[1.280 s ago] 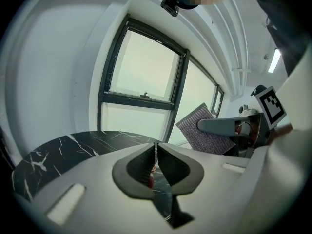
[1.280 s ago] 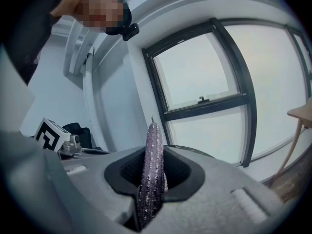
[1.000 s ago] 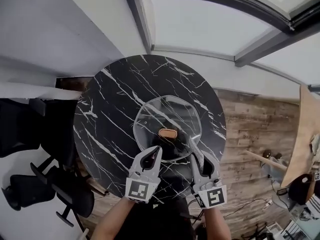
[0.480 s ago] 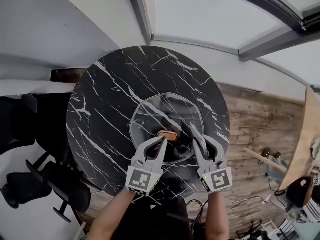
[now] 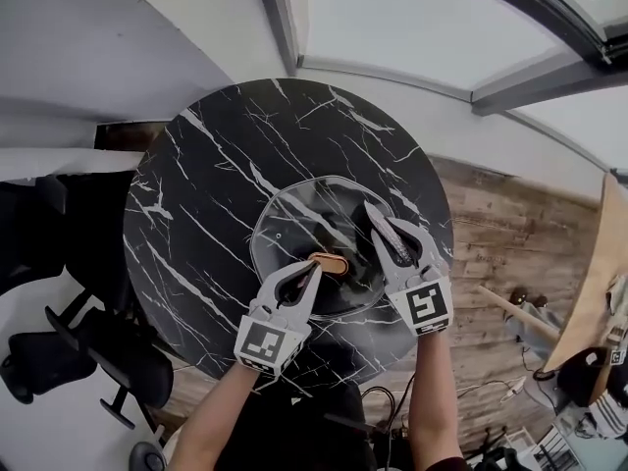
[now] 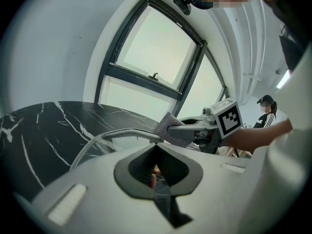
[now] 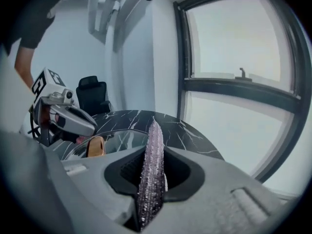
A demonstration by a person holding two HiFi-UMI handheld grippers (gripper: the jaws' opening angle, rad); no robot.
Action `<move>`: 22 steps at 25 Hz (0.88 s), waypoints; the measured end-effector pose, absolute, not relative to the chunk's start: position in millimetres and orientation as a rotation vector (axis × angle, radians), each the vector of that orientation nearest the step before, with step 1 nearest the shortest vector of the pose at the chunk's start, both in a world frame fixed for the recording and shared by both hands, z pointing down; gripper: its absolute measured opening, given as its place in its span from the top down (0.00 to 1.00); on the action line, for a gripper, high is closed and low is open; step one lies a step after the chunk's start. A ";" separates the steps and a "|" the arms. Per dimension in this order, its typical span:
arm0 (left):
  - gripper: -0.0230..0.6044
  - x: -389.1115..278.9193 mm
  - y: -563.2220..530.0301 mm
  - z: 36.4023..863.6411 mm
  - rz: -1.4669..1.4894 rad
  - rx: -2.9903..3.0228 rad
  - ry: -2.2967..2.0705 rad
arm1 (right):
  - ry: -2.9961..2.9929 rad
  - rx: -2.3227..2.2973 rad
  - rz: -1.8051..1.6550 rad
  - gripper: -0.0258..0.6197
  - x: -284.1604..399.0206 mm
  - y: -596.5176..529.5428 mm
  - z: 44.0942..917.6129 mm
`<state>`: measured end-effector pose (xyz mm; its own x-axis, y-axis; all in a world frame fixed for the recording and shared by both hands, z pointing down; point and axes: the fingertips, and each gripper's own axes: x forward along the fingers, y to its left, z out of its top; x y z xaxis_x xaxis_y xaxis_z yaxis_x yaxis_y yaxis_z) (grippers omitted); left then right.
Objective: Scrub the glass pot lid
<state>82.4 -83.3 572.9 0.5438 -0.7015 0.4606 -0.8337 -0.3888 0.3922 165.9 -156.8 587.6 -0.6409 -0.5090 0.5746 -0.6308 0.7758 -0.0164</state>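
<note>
Scrubbing well means holding the glass pot lid (image 5: 294, 226) steady on the black marble table (image 5: 196, 175) while I sweep across the glass. My left gripper (image 5: 314, 269) is clamped on its brown knob (image 5: 331, 262). My right gripper (image 5: 391, 238) is pinched tight on the scouring cloth (image 7: 151, 165), at the lid's right side.

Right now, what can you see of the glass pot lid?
The glass pot lid is clear and round, with a brown oblong knob at its centre. It sits knob-up on the black marble table. The left claw is shut on the knob; the right claw holds a grey scouring cloth on its right side.
</note>
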 end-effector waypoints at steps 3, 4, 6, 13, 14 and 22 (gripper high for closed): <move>0.96 82.5 -80.7 574.8 0.282 2.187 -1.187 | -2.416 0.821 0.279 0.84 160.4 -158.6 595.8; 0.96 82.9 -80.0 575.5 0.285 2.189 -1.179 | -2.418 0.806 0.265 0.84 158.7 -156.9 596.8; 0.96 82.8 -79.8 574.6 0.286 2.198 -1.185 | -2.418 0.773 0.237 0.84 155.5 -150.8 598.1; 0.96 86.7 -74.8 573.7 0.295 2.213 -1.200 | -2.341 0.678 0.122 0.84 154.6 -119.6 611.8; 0.96 86.6 -72.8 575.7 0.303 2.224 -1.201 | -2.337 0.673 0.119 0.84 155.2 -116.1 612.3; 0.96 83.3 -72.6 571.8 0.273 2.206 -1.220 | -2.302 0.669 0.100 0.84 160.8 -85.9 615.5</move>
<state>83.3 -72.6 571.8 0.5573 -0.7012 0.4448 -0.8239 -0.4005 0.4009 160.8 -85.9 615.5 -0.6020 -0.4366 0.6686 -0.4928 0.8620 0.1192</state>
